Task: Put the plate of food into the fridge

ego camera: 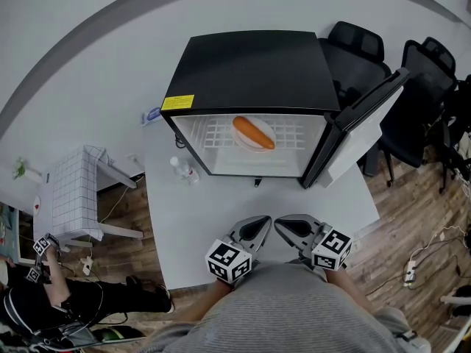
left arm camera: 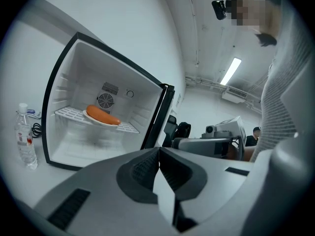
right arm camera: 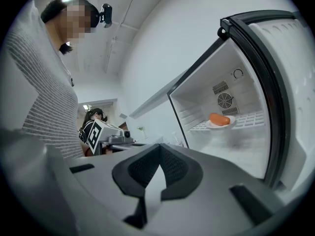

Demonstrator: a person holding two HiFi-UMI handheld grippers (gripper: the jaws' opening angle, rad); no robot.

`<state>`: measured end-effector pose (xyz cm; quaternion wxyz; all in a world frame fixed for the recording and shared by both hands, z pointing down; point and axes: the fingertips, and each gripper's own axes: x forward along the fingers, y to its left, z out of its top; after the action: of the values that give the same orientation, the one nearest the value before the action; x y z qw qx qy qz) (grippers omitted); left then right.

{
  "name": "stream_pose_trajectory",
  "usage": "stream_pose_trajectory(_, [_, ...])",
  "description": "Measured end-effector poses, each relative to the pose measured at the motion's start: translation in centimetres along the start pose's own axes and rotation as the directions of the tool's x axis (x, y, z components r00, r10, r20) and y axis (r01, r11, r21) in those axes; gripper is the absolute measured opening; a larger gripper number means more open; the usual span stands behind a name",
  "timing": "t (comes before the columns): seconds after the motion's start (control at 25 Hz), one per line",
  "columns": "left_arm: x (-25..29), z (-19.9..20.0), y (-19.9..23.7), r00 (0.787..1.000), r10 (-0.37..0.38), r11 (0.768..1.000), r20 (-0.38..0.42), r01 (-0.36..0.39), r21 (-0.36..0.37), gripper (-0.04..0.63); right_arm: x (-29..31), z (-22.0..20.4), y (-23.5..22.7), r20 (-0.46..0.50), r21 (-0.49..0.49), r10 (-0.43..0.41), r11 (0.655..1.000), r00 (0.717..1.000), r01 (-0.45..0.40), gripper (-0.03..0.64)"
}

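Note:
A white plate [ego camera: 250, 141] with an orange sausage [ego camera: 254, 132] rests on the wire shelf inside the black mini fridge [ego camera: 250, 72], whose door [ego camera: 360, 127] hangs open to the right. The sausage [left arm camera: 103, 115] also shows in the left gripper view, and the plate [right arm camera: 220, 124] in the right gripper view. Both grippers hover near the table's front edge, close to my body, well away from the fridge. My left gripper [ego camera: 259, 225] is shut and holds nothing. My right gripper [ego camera: 283, 223] is shut and empty too.
The fridge stands on a white table [ego camera: 199, 226]. A small water bottle [ego camera: 184, 169] lies by the fridge's left front corner. Black office chairs [ego camera: 368, 57] stand behind at the right. A white grid-patterned stand [ego camera: 73, 197] is on the floor at left, near another person [ego camera: 44, 285].

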<state>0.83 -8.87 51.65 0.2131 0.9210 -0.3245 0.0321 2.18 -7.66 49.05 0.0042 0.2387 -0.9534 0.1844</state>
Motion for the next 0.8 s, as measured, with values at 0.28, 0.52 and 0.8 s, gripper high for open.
stream_pose_trajectory(0.28, [0.22,-0.18,-0.06,1.0,-0.007,1.0,-0.008,0.007,0.0,0.011,-0.07,0.15,-0.26,0.011,0.012,-0.005,1.0,1.0,0.005,0.012])
stream_pose_trajectory(0.52, [0.27,-0.19,-0.03,1.0,-0.008,1.0,-0.016,0.008,-0.004,0.011,0.05,0.24,-0.37,0.01,0.016,-0.006,1.0,1.0,0.005,0.012])
stream_pose_trajectory(0.8, [0.34,-0.22,0.16,1.0,-0.01,1.0,-0.019,0.01,-0.008,0.011,0.33,0.33,-0.5,0.008,0.016,-0.002,1.0,1.0,0.002,0.012])
